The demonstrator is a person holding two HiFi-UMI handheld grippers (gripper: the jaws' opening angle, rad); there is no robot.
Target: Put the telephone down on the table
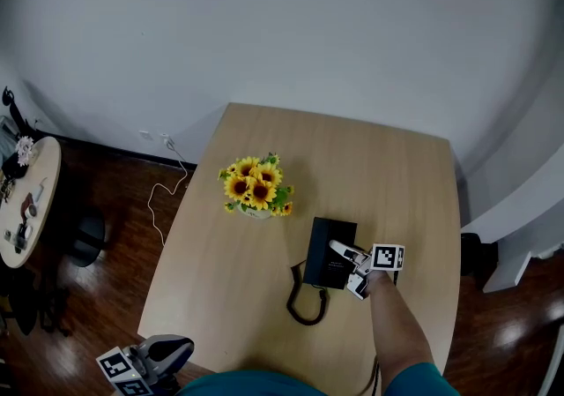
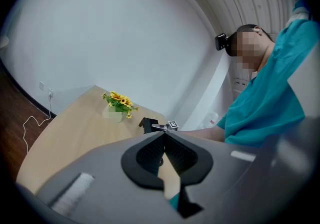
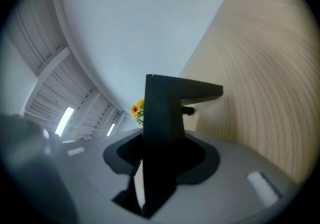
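The black telephone [image 1: 328, 249] is at the near right part of the wooden table [image 1: 397, 183], its dark cord [image 1: 304, 304] looping toward the front edge. My right gripper [image 1: 342, 252] is shut on the telephone's near right side. In the right gripper view the black body [image 3: 165, 113] fills the gap between the jaws. I cannot tell whether the telephone rests on the tabletop. My left gripper [image 1: 172, 352] hangs off the table's near left corner, jaws together and holding nothing. From the left gripper [image 2: 164, 137] I see the telephone [image 2: 148, 124] far off.
A pot of sunflowers [image 1: 256, 189] stands on the table just beyond and left of the telephone. A white cable [image 1: 163, 200] trails over the dark floor to the left. A small round table [image 1: 31, 200] with oddments is at the far left. A white wall lies behind.
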